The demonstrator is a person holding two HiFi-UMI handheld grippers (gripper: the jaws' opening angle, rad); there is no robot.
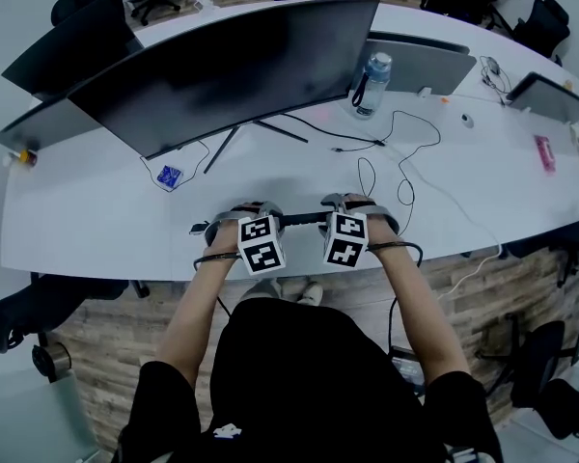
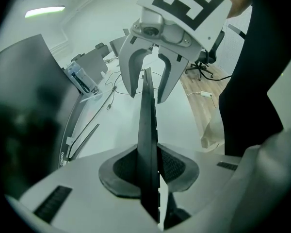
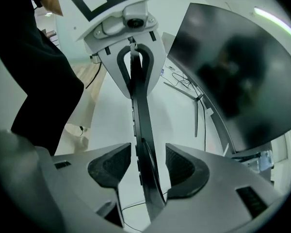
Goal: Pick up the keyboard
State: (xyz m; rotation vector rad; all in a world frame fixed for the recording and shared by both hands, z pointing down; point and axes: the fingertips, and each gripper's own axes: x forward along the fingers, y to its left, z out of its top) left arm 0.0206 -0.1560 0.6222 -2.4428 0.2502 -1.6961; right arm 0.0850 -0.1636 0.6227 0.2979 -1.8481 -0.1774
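1. Two grippers worked the near edge of the desk, one towards each end of the keyboard. Its long axis ran left to right across me, from one gripper to the other.
2. Keyboard was turned on edge rather than flat, so both gripper views saw it as a thin dark blade.
3. On the left gripper, the pads were clamped on the keyboard's two faces with no gap showing. As I read it, that was the only real hold.
4. On the right gripper, the jaws stood wide apart. The keyboard passed straight between the pads, with a sliver of daylight on each side, so nothing was pressing.
5. Relation that mattered: the board lay in line with the right fingers and roughly centred. My read was that the next move needed a squeeze, not a reposition.
6. I couldn't tell whether the lower edge rested on the desk or hung clear.
7. Risk, as I judged it: a long, thin board held at one end could twist or droop.
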